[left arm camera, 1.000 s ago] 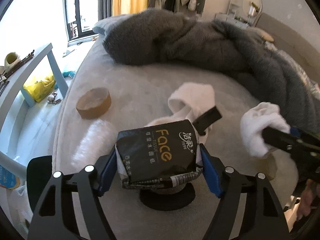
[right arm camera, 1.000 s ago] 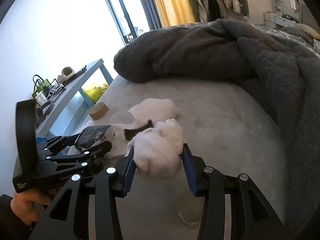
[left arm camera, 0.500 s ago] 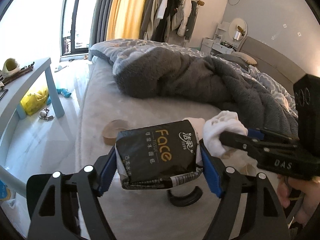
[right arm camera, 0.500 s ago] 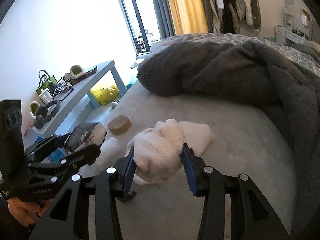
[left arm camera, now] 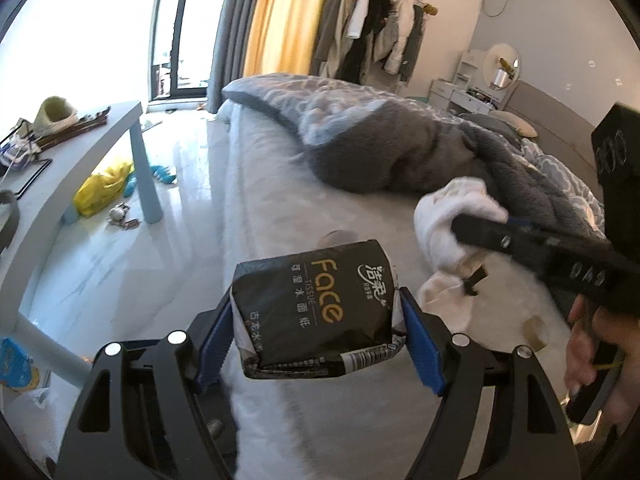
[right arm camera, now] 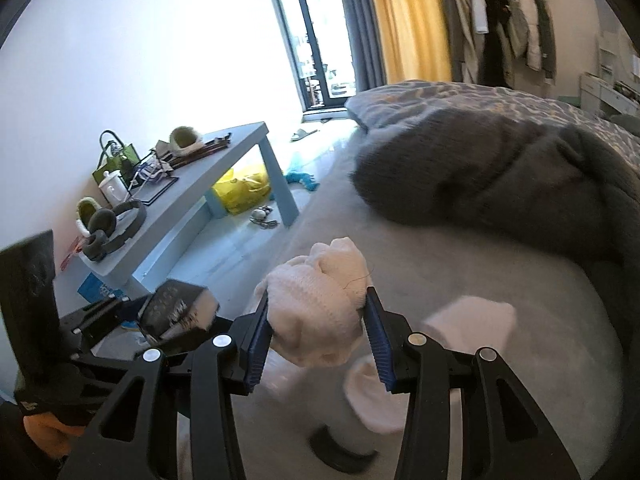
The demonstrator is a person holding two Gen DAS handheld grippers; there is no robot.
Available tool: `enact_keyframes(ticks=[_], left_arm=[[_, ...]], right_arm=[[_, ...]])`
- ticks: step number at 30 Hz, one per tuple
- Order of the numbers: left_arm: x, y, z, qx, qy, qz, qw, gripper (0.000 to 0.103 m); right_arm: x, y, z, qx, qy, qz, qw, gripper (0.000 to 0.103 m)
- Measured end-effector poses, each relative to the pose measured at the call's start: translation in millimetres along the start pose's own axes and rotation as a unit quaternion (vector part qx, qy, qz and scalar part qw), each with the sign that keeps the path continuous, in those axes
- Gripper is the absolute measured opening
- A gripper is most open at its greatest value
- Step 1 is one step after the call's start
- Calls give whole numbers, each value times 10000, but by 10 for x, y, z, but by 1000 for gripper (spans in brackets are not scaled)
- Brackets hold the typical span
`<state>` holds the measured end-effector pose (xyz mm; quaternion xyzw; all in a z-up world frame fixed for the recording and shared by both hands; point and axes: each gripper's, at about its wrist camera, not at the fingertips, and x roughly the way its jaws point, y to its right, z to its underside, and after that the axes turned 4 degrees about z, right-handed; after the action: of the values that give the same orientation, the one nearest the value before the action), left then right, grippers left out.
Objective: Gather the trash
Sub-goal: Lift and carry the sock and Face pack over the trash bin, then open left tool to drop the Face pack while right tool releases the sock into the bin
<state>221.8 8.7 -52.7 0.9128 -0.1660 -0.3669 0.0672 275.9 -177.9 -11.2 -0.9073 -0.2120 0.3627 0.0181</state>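
My left gripper (left arm camera: 316,336) is shut on a black "Face" tissue pack (left arm camera: 316,304) and holds it above the bed's left edge. The pack also shows in the right wrist view (right arm camera: 176,312). My right gripper (right arm camera: 318,328) is shut on a white balled-up sock (right arm camera: 320,312), lifted above the bed; the sock shows in the left wrist view (left arm camera: 448,216) to the right of the pack. Another white sock (right arm camera: 468,320) lies on the grey bed sheet (right arm camera: 500,264) below. A black curved piece (right arm camera: 340,450) lies on the bed near it.
A rumpled dark grey blanket (left arm camera: 420,152) covers the far part of the bed. A light blue low table (right arm camera: 224,160) with headphones (right arm camera: 108,228) and clutter stands left. A yellow bag (left arm camera: 104,188) lies on the floor under it. A small brown scrap (left arm camera: 534,328) lies on the bed.
Both grippers have lifted up and back from the bed, still gripping the tissue pack and the sock. The views now take in more of the floor and the table.
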Motion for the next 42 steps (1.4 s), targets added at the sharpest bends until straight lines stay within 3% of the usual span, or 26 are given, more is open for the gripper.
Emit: enact_keyframes(ticks=[11, 19, 33, 42], left_arm=[[-36, -763, 229, -476, -407, -323, 9975, 78], [87, -1289, 501, -754, -932, -613, 9909, 78], [325, -2064, 1176, -1421, -2049, -789, 9652, 78], [387, -2319, 1435, -1706, -2439, -801, 9513, 81]], right_arm=[[287, -572, -180, -196, -36, -383, 9991, 45], [566, -1022, -206, -373, -248, -560, 9974, 45], [1182, -1684, -21, -553, -994, -752, 9907, 45], [1562, -1917, 165, -617, -1468, -822, 9838, 45]])
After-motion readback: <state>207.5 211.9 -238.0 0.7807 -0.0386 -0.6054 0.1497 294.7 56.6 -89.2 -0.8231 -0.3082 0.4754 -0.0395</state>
